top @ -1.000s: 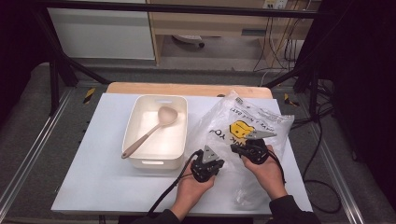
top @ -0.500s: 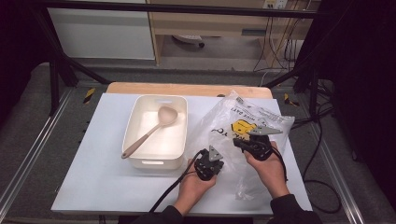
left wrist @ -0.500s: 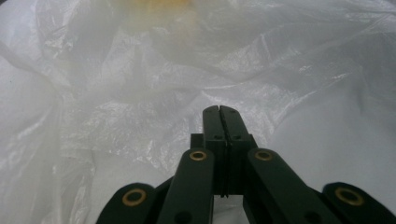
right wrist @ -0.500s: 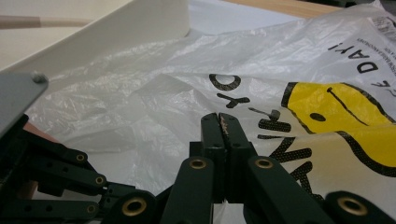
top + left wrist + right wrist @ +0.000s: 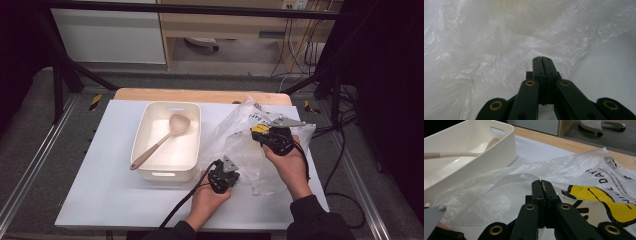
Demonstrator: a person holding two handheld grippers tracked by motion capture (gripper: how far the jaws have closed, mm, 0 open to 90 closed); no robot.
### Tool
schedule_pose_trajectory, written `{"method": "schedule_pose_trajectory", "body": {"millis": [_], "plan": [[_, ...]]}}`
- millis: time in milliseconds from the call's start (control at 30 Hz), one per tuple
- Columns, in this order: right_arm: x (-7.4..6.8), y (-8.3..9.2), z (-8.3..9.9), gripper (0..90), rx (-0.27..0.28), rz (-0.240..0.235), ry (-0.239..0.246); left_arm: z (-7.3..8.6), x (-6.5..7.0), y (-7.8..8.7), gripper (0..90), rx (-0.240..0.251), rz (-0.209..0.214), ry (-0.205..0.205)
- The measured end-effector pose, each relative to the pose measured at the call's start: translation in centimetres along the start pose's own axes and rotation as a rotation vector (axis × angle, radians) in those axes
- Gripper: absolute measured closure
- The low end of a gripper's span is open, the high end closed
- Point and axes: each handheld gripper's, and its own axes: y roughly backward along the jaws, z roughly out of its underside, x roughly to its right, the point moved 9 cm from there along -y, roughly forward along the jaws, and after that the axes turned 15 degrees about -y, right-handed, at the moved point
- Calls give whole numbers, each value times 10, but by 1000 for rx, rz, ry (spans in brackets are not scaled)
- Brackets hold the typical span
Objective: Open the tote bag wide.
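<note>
Compared with the earlier high views, my right gripper (image 5: pixel 264 131) had risen and carried the upper layer of the clear plastic bag (image 5: pixel 240 145) with it, so the bag stood taller and more open; my left gripper (image 5: pixel 223 176) had barely shifted.

High view: the bag lay on the white table (image 5: pixel 100 190), just right of the cream plastic tub (image 5: pixel 167 172), which held a beige ladle (image 5: pixel 159 142). My left gripper sat at the bag's near edge, my right gripper at its far upper part.

Left gripper view: my jaws met tip to tip, with crumpled film (image 5: pixel 499 50) all around them; I could not tell whether a layer was pinched between them.

Right gripper view: my jaws were clamped together on a fold of the bag's film, and the yellow and black print (image 5: pixel 604 202) showed just beyond them, with the tub (image 5: pixel 499 147) to the left.
</note>
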Motion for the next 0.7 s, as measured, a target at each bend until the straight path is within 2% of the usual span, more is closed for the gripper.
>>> {"method": "schedule_pose_trajectory", "body": {"millis": [433, 533, 700], "plan": [[-1, 9, -31, 900, 45, -7, -31, 0, -1, 0, 900, 1, 2, 2], [-1, 11, -36, 900, 59, -12, -52, 0, -1, 0, 900, 3, 8, 9], [-2, 12, -44, 900, 70, -11, -59, 0, 0, 0, 900, 4, 3, 11]]}}
